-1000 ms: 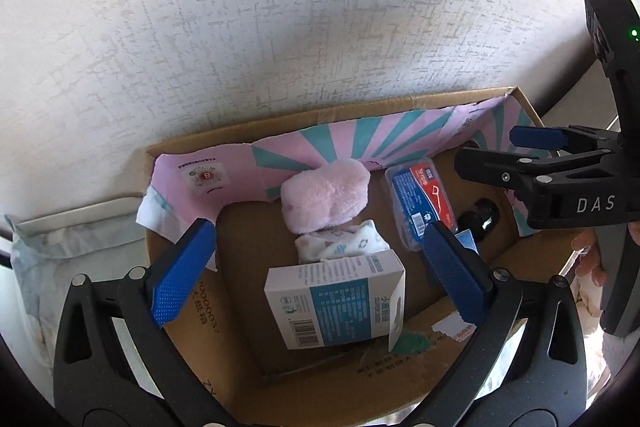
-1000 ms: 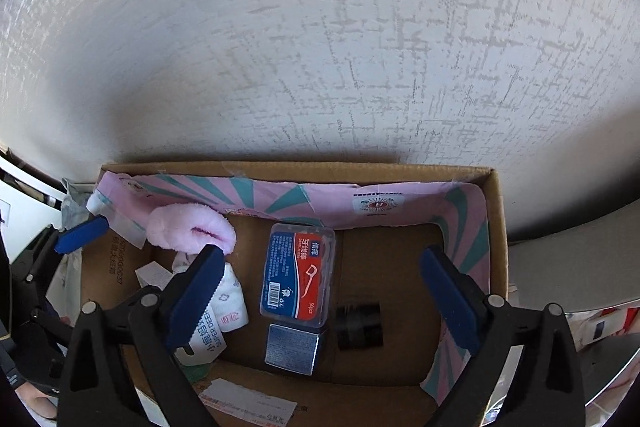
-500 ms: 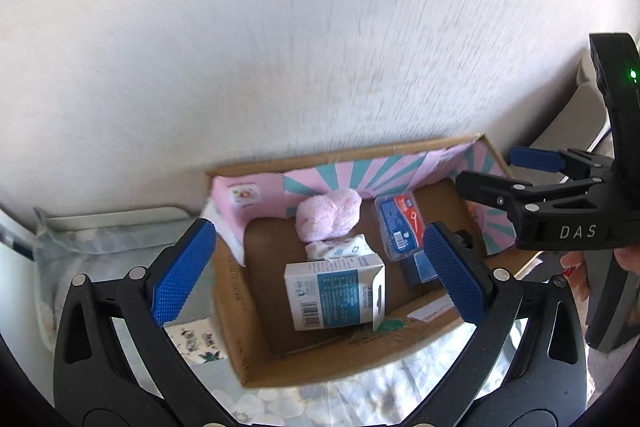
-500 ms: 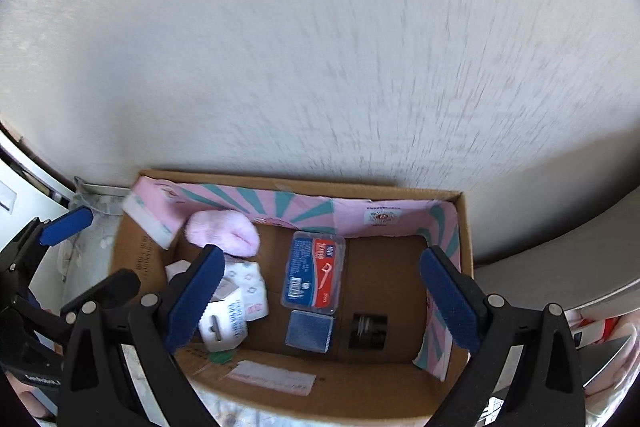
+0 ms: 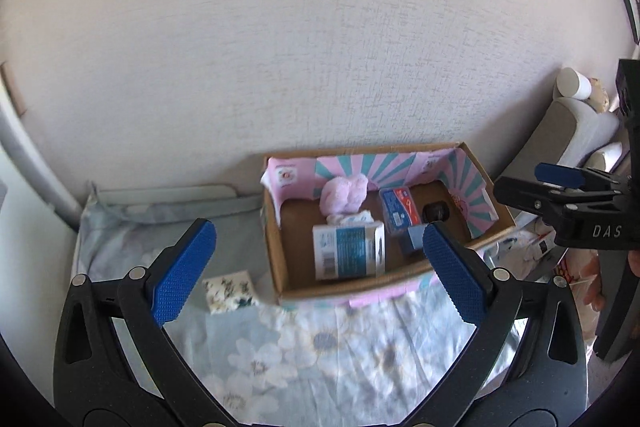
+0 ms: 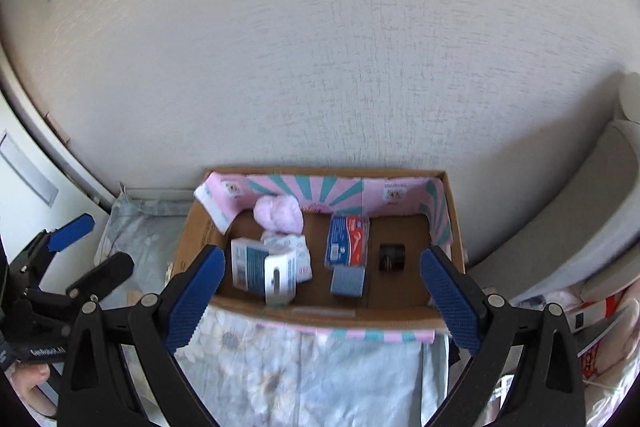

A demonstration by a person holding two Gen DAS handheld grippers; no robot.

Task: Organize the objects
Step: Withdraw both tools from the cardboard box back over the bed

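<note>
- Pulled back from cardboard box since 1.0 s ago: now smaller, centre frame in both views, floral sheet exposed below.
- Left gripper: jaws wide apart, empty, over sheet at lower frame.
- Right gripper: jaws wide apart, empty, framing box front edge.
- Inside box: white-teal carton left, pink plush upper left, floss pick pack centre, small blue block below it, black cylinder right.
- Small floral pouch on sheet, left of box.
</note>
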